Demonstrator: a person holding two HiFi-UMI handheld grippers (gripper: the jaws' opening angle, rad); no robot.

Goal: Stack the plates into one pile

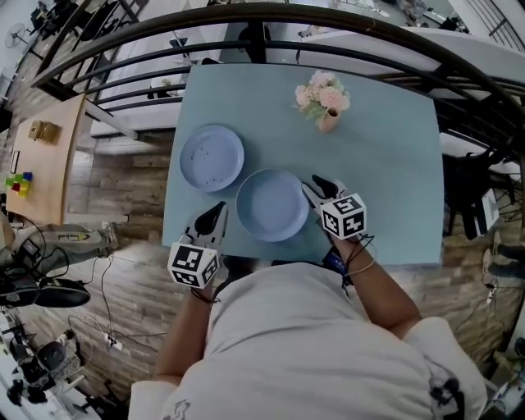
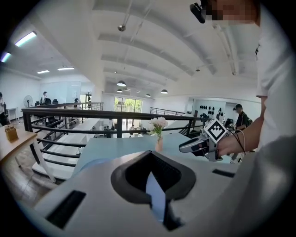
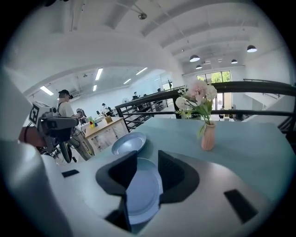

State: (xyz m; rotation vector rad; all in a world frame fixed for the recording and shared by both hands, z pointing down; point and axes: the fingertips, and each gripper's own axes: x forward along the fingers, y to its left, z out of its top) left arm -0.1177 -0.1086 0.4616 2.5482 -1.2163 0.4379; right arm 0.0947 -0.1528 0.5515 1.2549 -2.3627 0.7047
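Note:
Two pale blue plates lie apart on the light blue table (image 1: 385, 164). One plate (image 1: 212, 157) sits at the left; the nearer plate (image 1: 272, 205) lies close to the front edge. My left gripper (image 1: 215, 213) hovers just left of the nearer plate, its fingertips touching with nothing held. My right gripper (image 1: 315, 188) is open at that plate's right rim, clear of it. In the right gripper view, the nearer plate (image 3: 141, 194) shows through the gap of the open right gripper (image 3: 148, 162), with the far plate (image 3: 128, 143) beyond. The left gripper (image 2: 151, 170) shows only table below.
A small vase of pink flowers (image 1: 326, 102) stands at the table's far right part. A dark metal railing (image 1: 246, 25) curves round the far side. A wooden side table (image 1: 45, 156) stands to the left, and cables lie on the floor (image 1: 98, 295).

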